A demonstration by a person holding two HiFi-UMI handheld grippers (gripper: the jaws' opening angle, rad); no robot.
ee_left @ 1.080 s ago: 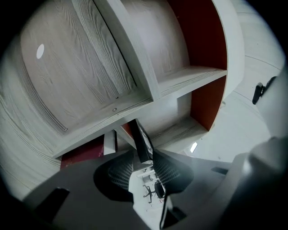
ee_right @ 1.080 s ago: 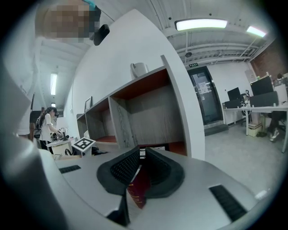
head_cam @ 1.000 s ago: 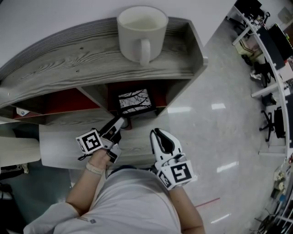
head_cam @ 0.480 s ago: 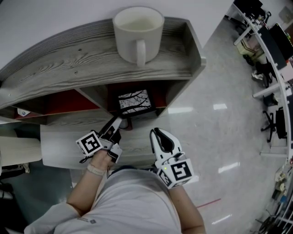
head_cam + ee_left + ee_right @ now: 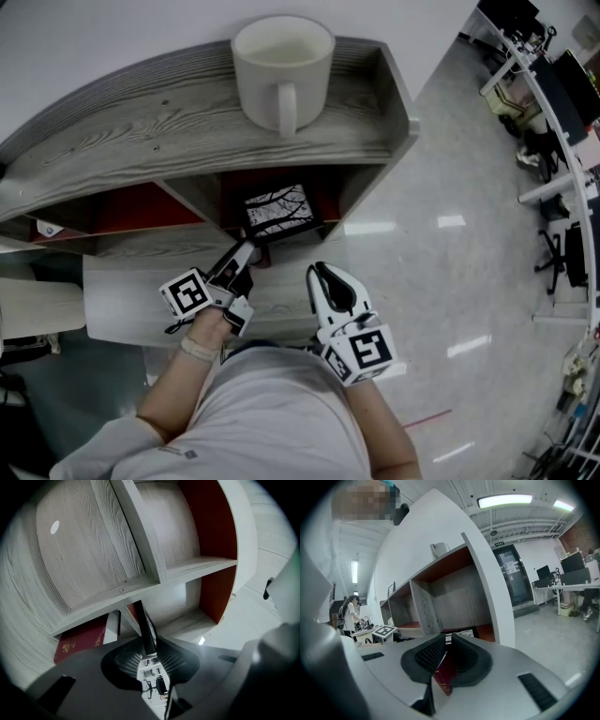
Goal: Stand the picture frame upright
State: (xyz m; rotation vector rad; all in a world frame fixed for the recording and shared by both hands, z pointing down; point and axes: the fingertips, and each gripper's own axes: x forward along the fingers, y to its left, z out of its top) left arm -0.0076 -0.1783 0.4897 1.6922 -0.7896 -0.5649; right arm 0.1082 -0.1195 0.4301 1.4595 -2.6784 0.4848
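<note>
Grey shelf (image 5: 141, 131) | left gripper (image 5: 244, 253) jaws closing, seemingly clamping picture frame (image 5: 278, 208) | right gripper (image 5: 322, 275) jaws apart

the shelf (image 5: 141, 122) is matt grey grained wood, the mug (image 5: 281, 66) smooth, the picture frame (image 5: 278, 210) smooth black, the floor (image 5: 450, 253) glossy.
</note>
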